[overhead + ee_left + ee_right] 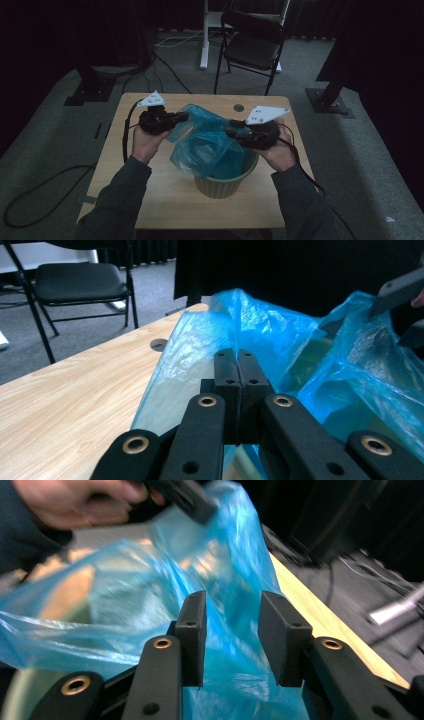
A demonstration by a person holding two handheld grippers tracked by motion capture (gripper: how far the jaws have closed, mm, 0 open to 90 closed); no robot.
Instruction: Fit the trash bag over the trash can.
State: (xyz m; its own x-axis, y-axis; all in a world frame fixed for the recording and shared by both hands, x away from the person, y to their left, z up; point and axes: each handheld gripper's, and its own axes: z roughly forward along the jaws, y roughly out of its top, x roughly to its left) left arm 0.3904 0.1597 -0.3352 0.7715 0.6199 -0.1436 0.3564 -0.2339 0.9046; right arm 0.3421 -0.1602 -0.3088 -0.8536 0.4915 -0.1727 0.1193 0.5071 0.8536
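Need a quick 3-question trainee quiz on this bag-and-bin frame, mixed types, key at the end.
1. True or false: the left gripper has its jaws closed on the blue plastic bag.
2. Multiple choice: what does the bag hang into? A) a cardboard box B) a green bin C) a metal tray
3. Short answer: how do the jaws of the right gripper stand, and what lies between them?

Key
1. True: in the left gripper view the pads meet with bag film pinched between them.
2. B
3. Apart; blue bag film lies in the gap, and the pads do not press on it.
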